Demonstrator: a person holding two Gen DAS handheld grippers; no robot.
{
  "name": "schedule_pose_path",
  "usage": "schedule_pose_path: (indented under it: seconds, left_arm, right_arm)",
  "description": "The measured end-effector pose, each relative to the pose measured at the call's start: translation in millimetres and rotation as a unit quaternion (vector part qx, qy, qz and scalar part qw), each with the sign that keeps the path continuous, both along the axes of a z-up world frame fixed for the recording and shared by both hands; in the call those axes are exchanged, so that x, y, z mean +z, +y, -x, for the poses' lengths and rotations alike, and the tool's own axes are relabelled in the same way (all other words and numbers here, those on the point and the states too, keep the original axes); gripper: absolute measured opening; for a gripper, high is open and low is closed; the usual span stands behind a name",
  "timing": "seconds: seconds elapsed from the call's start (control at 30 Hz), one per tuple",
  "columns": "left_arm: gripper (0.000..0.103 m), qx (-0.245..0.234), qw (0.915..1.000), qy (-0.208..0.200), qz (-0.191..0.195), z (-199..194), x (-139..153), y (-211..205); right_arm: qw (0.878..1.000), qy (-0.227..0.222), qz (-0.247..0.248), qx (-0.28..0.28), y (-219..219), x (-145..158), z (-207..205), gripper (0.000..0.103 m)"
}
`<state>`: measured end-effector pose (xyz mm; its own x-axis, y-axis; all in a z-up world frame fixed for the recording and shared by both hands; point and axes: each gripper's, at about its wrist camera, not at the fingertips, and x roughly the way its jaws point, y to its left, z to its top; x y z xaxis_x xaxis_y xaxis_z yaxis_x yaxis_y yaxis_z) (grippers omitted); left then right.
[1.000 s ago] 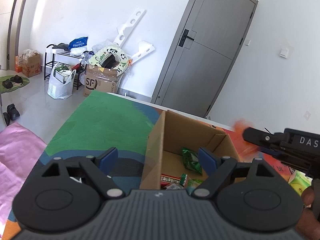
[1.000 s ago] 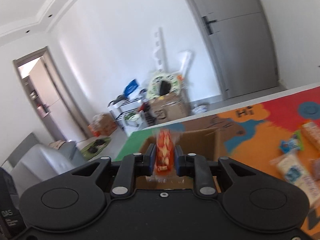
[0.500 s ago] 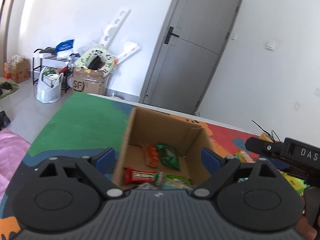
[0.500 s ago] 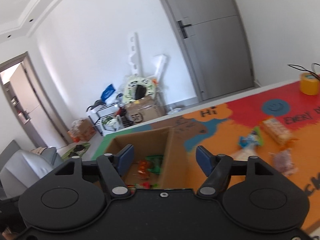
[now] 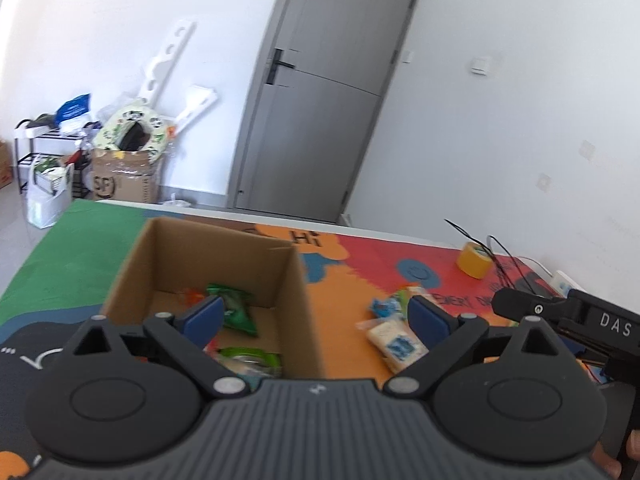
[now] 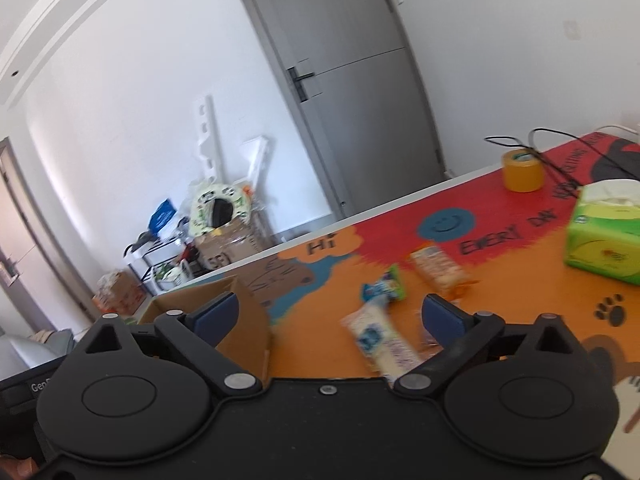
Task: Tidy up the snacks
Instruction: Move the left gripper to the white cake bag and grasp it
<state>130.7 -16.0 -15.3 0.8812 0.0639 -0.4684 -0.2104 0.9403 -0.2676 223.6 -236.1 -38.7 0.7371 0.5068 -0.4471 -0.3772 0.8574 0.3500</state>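
From where I stand, the right gripper (image 6: 326,318) hangs empty, its blue pads spread wide, above the mat (image 6: 316,344), between the box (image 6: 244,320) on its left and the loose snacks on its right. The nearest of these is the white pack (image 6: 382,342) with a blue label, lying flat on the orange part of the mat just ahead and a little right of the gripper's centre line. Its long axis runs roughly away from the gripper, tilted somewhat leftward at the far end, so the jaws as they stand would straddle its narrow width. Beyond it lie a blue-green pack (image 6: 382,290) and an orange-wrapped pack (image 6: 438,270), each farther toward the table's far edge.

The left gripper (image 5: 316,318) is empty too, pads (image 5: 202,316) wide apart, held over the box's (image 5: 296,280) right wall; green packs (image 5: 236,310) and other snacks already lie on the box floor. From this side the white pack (image 5: 396,344) sits just outside the box, beside the left gripper's right pad, so both tools are near it. The right one looks better placed: it faces the pack squarely with no box wall in the way.

I judge the next move to be a short drop forward and down with the right gripper onto the white pack. The wrapper looks soft and thin, so a low pinch is needed.
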Motion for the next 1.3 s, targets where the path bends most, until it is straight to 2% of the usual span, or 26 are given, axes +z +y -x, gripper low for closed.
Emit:
schedule_pose_path:
  seconds: [0.6, 0.97, 1.17, 1.3]
  left_arm:
    - [0.098, -0.081, 0.9966, 0.004, -0.013, -34.3, -4.0, -78.6]
    - [0.096, -0.086, 0.9960, 0.022, -0.012, -61.0, -20.8, -100.6]
    - [0.089, -0.068, 0.9965, 0.048, 0.003, -82.1, -40.2, -105.0]
    - [0.074, -0.048, 0.9959, 0.075, 0.018, -100.0, -57.5, -103.6]
  right_arm:
    - [0.998, 0.019, -0.017, -0.063, -69.7, -17.9, -10.1, 0.101]
    - [0.996, 0.040, -0.026, -0.073, -92.1, -39.9, -30.0, 0.098]
    - [0.994, 0.075, -0.034, -0.072, -95.3, -58.9, -52.9, 0.090]
    - [0.992, 0.098, -0.041, -0.069, -91.1, -70.7, -67.7, 0.085]
